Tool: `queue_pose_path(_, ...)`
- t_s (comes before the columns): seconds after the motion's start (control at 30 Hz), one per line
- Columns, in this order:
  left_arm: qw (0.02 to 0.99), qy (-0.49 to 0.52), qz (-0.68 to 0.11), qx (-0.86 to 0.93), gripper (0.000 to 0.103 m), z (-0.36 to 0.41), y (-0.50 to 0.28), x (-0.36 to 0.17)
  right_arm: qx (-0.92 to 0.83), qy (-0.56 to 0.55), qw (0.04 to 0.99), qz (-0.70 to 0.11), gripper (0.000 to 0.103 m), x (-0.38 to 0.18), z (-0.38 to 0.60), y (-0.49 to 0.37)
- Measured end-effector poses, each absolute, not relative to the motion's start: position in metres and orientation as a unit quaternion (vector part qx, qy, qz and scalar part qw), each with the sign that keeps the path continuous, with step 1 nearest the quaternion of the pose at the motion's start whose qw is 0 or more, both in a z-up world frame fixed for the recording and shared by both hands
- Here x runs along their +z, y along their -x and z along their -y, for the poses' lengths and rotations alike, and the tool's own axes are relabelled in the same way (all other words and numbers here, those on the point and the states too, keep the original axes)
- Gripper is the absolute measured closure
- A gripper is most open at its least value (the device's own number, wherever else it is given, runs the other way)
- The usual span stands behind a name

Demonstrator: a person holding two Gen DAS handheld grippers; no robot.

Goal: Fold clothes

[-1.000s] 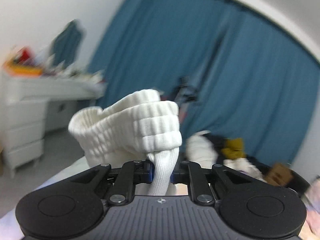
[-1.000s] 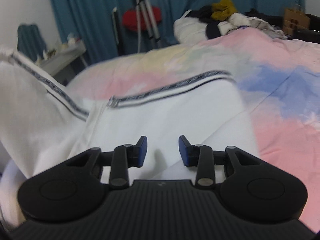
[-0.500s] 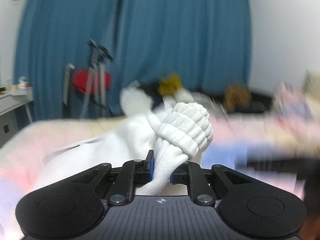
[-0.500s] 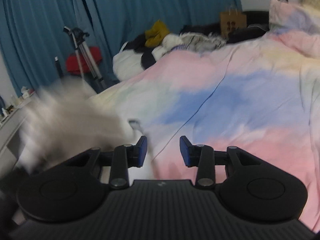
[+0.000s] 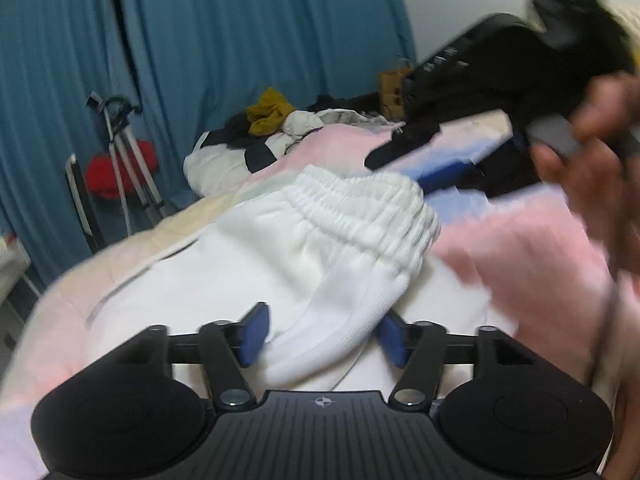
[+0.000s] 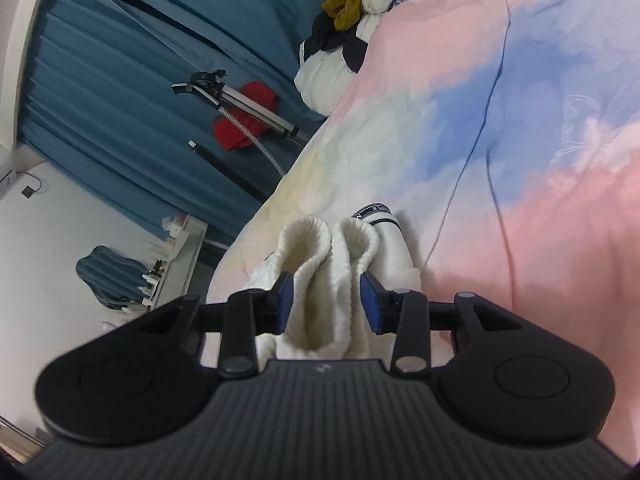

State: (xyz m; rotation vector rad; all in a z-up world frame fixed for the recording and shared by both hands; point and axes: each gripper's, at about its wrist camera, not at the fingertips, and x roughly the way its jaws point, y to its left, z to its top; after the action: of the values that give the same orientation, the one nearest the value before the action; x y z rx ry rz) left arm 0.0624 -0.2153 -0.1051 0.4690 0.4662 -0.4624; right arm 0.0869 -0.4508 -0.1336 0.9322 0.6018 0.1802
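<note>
White trousers (image 5: 304,248) with a ribbed elastic waistband (image 5: 360,216) lie on the pastel bed cover (image 5: 500,264). My left gripper (image 5: 324,336) hangs low over them. Its jaws are opening, and a fold of the white cloth lies loose between the blue pads. In the right wrist view the bunched waistband (image 6: 320,256) fills the gap of my right gripper (image 6: 326,306), which stands open around it without visibly squeezing it. A dark striped trim (image 6: 378,212) shows just beyond. A person's blurred hand (image 5: 592,168) carries that gripper at the upper right of the left wrist view.
A heap of unfolded clothes (image 5: 280,128) sits at the far end of the bed. Beside the bed, a tripod with a red item (image 5: 120,160) stands before the blue curtain (image 5: 220,40). A white drawer unit (image 6: 176,256) stands by the wall. A brown paper bag (image 5: 390,84) is behind.
The left gripper came down to the bed with the white garment and its jaws parted from it. The right gripper rolled and moved over onto the waistband.
</note>
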Motion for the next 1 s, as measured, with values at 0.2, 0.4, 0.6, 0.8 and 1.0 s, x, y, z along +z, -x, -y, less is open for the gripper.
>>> queue_pose_path(0.2, 0.915, -0.251, -0.226, -0.221, 0.036, 0.190, -0.048, -0.116, 0.118, -0.419, 0.846, -0.309, 0.063, -0.133, 0.454, -0.121)
queue_pose_path(0.4, 0.916, -0.206, -0.257, -0.230, 0.039, 0.178, -0.036, -0.116, 0.144, -0.378, 0.850, -0.338, 0.063, -0.144, 0.441, -0.154)
queue_pose_path(0.6, 0.911, -0.194, -0.265, -0.249, 0.061, 0.176, -0.037, -0.125, 0.165, -0.340, 0.862, -0.338, 0.065, -0.154, 0.423, -0.177)
queue_pose_path(0.8, 0.908, -0.206, -0.242, -0.274, 0.091, 0.174, -0.032, -0.120, 0.152, -0.324, 0.887, -0.292, 0.084, -0.129, 0.420, -0.163)
queue_pose_path(1.0, 0.905, -0.179, -0.225, -0.314, 0.094, 0.174, -0.015, -0.107, 0.105, -0.326, 0.902, -0.263, 0.085, -0.118, 0.443, -0.145)
